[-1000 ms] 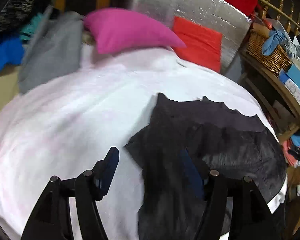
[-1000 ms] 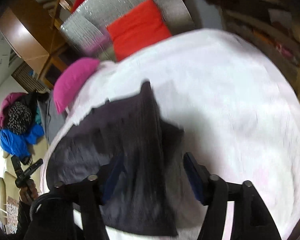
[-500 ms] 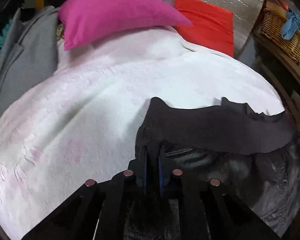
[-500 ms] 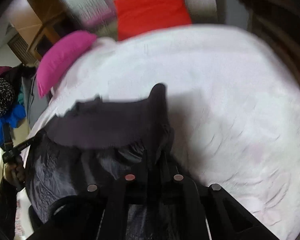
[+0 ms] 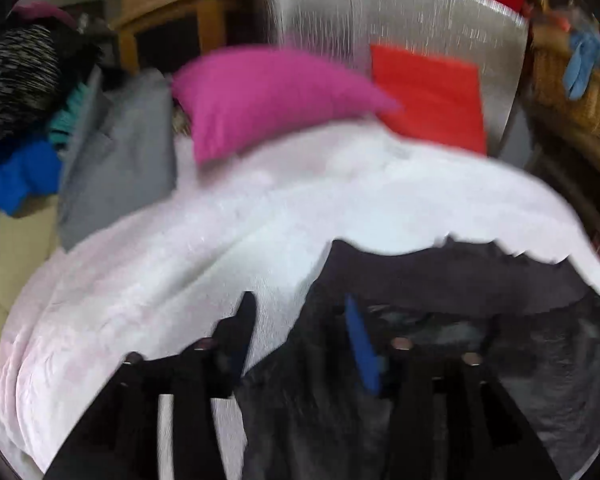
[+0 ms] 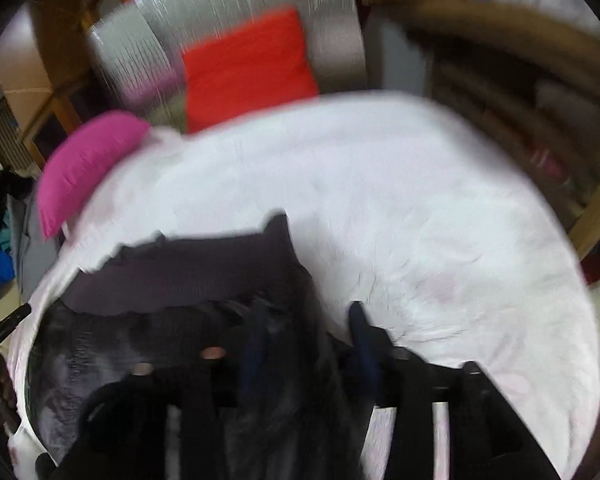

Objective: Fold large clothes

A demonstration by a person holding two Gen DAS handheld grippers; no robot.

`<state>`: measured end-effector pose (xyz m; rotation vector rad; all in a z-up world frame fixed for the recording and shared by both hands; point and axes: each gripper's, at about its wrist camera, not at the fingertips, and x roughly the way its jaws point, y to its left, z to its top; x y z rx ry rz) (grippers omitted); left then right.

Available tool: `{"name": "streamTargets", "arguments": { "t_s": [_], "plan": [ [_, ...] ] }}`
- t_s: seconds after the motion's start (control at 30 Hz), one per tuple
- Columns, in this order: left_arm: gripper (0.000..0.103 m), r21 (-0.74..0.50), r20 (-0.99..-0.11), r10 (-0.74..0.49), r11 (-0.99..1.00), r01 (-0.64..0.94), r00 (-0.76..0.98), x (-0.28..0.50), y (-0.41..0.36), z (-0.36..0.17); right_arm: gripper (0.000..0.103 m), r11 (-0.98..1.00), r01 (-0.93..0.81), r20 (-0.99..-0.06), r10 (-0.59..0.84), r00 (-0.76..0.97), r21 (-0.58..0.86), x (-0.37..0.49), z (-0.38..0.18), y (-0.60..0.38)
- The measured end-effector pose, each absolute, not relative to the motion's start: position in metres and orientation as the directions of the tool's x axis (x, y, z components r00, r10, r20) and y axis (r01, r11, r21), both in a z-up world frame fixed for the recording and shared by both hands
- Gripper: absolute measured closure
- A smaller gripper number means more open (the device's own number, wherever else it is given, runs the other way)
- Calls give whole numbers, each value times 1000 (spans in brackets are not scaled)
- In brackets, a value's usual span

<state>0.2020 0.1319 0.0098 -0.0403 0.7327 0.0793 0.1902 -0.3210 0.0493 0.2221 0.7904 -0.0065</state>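
On the white bedspread (image 5: 260, 240) lies a dark garment (image 5: 480, 292), its far hem turned back toward the person as a folded band running from about nine to three o'clock across both wrist views. The left gripper (image 5: 300, 320) straddles the garment's left edge: one finger stands over bare bedspread at roughly eleven o'clock from the camera, the blue-padded finger (image 5: 362, 344) over dark cloth at one o'clock. Its jaws are opening, about half wide, with the fabric edge between them but no pad seen pressing on it. The right gripper (image 6: 308, 332) mirrors this at the garment's right edge (image 6: 292, 280), its jaws likewise opening, cloth lying between them and apparently released, though blur hides the contact. The garment's bulk stretches toward three o'clock from the left gripper and nine o'clock from the right, so each hand is nearest its own side. Any next fold likely turns on that crosswise axis. A pink pillow (image 5: 268, 92) sits at twelve o'clock, well apart.
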Motion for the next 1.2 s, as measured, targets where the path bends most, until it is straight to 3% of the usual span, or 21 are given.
{"name": "streamTargets", "arguments": {
  "t_s": [0.03, 0.1, 0.2, 0.37, 0.8, 1.07, 1.13, 1.2],
  "plan": [
    [44, -8, -655, 61, 996, -87, 753, 192, 126, 15, 32, 978, 80, -673, 72, 736, 192, 175, 58, -312],
    [34, -11, -617, 60, 996, -84, 785, 162, 106, 18, 26, 986, 33, -607, 73, 792, 162, 137, 63, -278],
    [34, 19, -591, 64, 998, -65, 804, 132, 75, 6, 26, 994, 16, -575, 52, 817, 113, 107, 50, -240],
    [34, 36, -638, 51, 999, -36, 768, 105, 47, -24, 26, 990, 79, -599, 9, 801, 120, 81, 9, -219],
    [33, 27, -695, 42, 999, -31, 718, 88, 44, -63, 25, 994, 97, -654, -42, 756, 48, 70, -36, -216],
    [32, 42, -695, 48, 999, -26, 717, 88, 42, -68, 25, 995, 92, -669, -45, 742, 35, 68, -40, -216],
    [33, 36, -720, 48, 999, -32, 693, 91, 42, -55, 25, 995, 90, -701, -42, 712, 32, 72, -27, -215],
    [33, 18, -691, 41, 999, -40, 722, 92, 43, -31, 25, 995, 58, -679, 10, 734, 77, 75, 2, -218]
  ]
}}
